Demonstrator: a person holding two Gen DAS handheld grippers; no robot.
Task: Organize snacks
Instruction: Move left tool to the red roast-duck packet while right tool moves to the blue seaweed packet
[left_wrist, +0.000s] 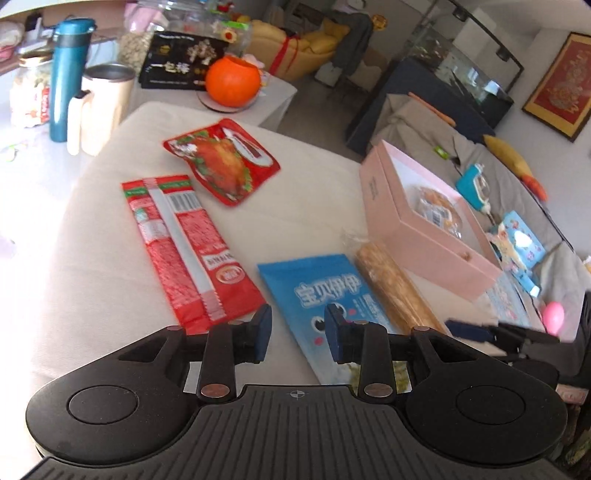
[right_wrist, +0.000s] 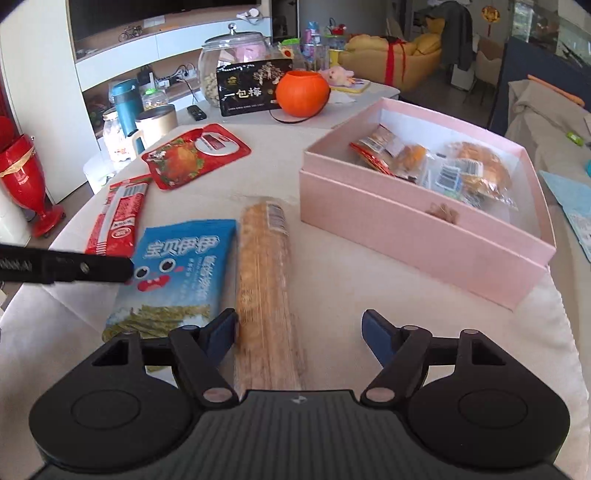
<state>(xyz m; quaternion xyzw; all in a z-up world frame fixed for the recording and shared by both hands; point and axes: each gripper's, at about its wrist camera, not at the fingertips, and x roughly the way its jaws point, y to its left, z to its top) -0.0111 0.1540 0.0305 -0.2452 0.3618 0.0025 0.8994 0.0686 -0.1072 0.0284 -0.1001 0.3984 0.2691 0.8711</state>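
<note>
Right wrist view: the right claw (right_wrist: 299, 334) is standing spread wide and holding nothing, its blue pads hanging over the near end of the long clear-wrapped cracker roll (right_wrist: 264, 280). The left pad is sitting right at the roll's left edge, while the right pad is standing well clear of it; whether anything is touching the wrapper I cannot tell. The roll is lying lengthwise on the bench (right_wrist: 369, 295), running from near to far, just right of the blue seaweed snack bag (right_wrist: 181, 266) and near the open pink box (right_wrist: 424, 221), which is already carrying several small wrapped snacks.

The roll is looking light and fairly stiff as a stack, but the crackers inside are likely brittle and the film slippery, so a gentle squeeze across the middle of its width, near the midpoint of its length, is probably the safest hold; gripping at one end is risking sag and breakage.

Left wrist view: the left claw (left_wrist: 298, 332) is standing only narrowly parted with nothing between its pads, hovering over the near left corner of the blue seaweed snack bag (left_wrist: 325, 295). That bag is looking soft, flat and light, best pinched at an edge seam. Further left, the long red sausage pack (left_wrist: 184, 251) is lying flat, and beyond it the red roast chicken pouch (left_wrist: 221, 162); both are looking limp and slick, so an edge pinch is suiting them too.
</note>
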